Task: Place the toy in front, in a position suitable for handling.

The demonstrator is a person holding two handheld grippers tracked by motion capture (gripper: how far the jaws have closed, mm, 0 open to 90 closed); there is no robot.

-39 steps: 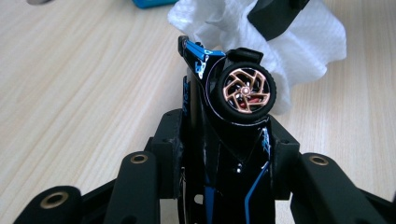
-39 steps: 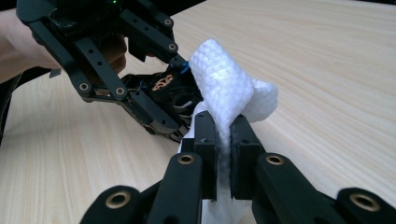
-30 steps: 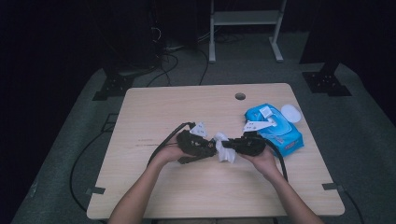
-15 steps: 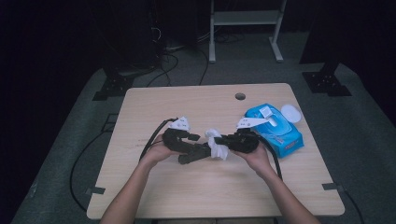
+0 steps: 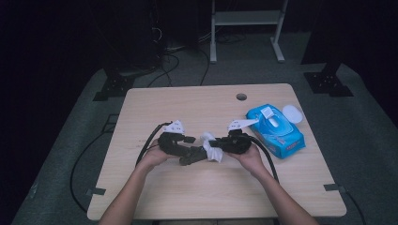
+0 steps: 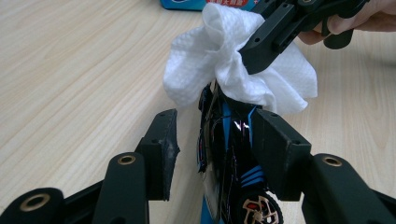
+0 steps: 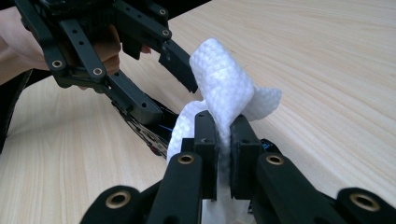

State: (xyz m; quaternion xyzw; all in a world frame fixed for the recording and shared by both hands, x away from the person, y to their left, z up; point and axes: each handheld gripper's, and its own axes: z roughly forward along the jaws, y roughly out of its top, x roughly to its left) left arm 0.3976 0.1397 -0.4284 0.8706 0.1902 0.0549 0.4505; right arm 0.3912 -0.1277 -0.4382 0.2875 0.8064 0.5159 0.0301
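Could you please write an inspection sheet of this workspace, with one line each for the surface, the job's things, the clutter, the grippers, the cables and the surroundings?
Surface: light wooden table with a round hole near its far edge.
Job's things: white crumpled wipe pressed on a black and blue toy car.
Clutter: blue wet-wipe pack, lid open, at the right; small white round piece beside it.
Grippers: left gripper has its jaws around the toy car, with a gap at one jaw; right gripper is shut on the wipe.
Cables: black cable trailing from the left gripper, and others on the floor behind.
Surroundings: grey floor, dark room, white metal frame behind.
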